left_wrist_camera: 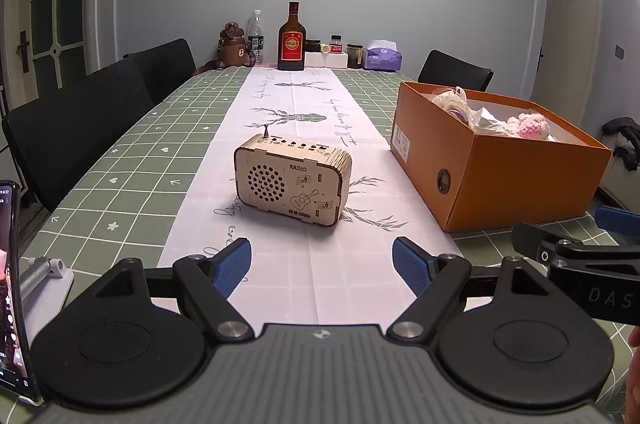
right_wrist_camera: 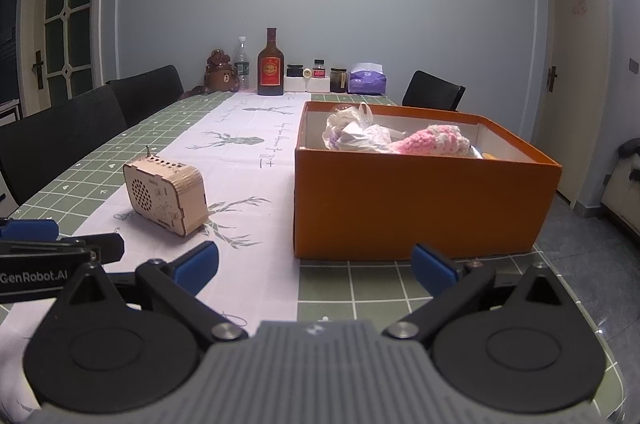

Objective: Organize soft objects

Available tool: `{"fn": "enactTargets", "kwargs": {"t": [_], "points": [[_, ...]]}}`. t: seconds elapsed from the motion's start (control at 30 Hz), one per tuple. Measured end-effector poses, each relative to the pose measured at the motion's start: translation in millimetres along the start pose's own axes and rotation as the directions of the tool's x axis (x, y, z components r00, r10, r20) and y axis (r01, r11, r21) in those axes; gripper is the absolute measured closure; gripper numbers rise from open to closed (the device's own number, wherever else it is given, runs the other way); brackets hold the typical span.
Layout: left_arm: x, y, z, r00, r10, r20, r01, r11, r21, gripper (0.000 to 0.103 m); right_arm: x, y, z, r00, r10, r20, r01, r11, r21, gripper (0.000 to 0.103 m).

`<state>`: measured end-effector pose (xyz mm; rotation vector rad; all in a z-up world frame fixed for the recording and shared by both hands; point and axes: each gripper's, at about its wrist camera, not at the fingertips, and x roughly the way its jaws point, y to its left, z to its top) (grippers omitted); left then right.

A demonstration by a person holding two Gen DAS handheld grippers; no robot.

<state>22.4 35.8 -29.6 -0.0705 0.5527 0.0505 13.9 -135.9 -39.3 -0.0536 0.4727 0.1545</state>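
An orange box (left_wrist_camera: pixel 504 180) (right_wrist_camera: pixel 420 200) stands on the right side of the table. Inside it lie a pink and white crocheted toy (left_wrist_camera: pixel 530 125) (right_wrist_camera: pixel 432 142) and soft items in clear plastic bags (left_wrist_camera: pixel 460 102) (right_wrist_camera: pixel 354 132). My left gripper (left_wrist_camera: pixel 322 266) is open and empty, low over the white runner, facing a wooden radio (left_wrist_camera: pixel 292 180). My right gripper (right_wrist_camera: pixel 314 264) is open and empty, just in front of the box's near wall. The right gripper shows at the left wrist view's right edge (left_wrist_camera: pixel 580 256), the left gripper at the right wrist view's left edge (right_wrist_camera: pixel 48 248).
The wooden radio (right_wrist_camera: pixel 166 198) stands left of the box. Bottles, jars, a bear-shaped flask (left_wrist_camera: pixel 234 46) and a tissue pack (left_wrist_camera: pixel 384 54) line the far edge. Black chairs (left_wrist_camera: pixel 80 128) stand along the left and at the far right. A phone on a stand (left_wrist_camera: pixel 10 288) is near left.
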Motion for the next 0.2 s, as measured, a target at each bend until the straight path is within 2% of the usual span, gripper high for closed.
{"fn": "enactTargets", "kwargs": {"t": [0.2], "points": [[0.4, 0.2, -1.1, 1.0, 0.005, 0.001, -0.005, 1.0, 0.002, 0.009, 5.3, -0.5, -1.2, 1.0, 0.006, -0.015, -0.006, 1.0, -0.003, 0.003]]}}
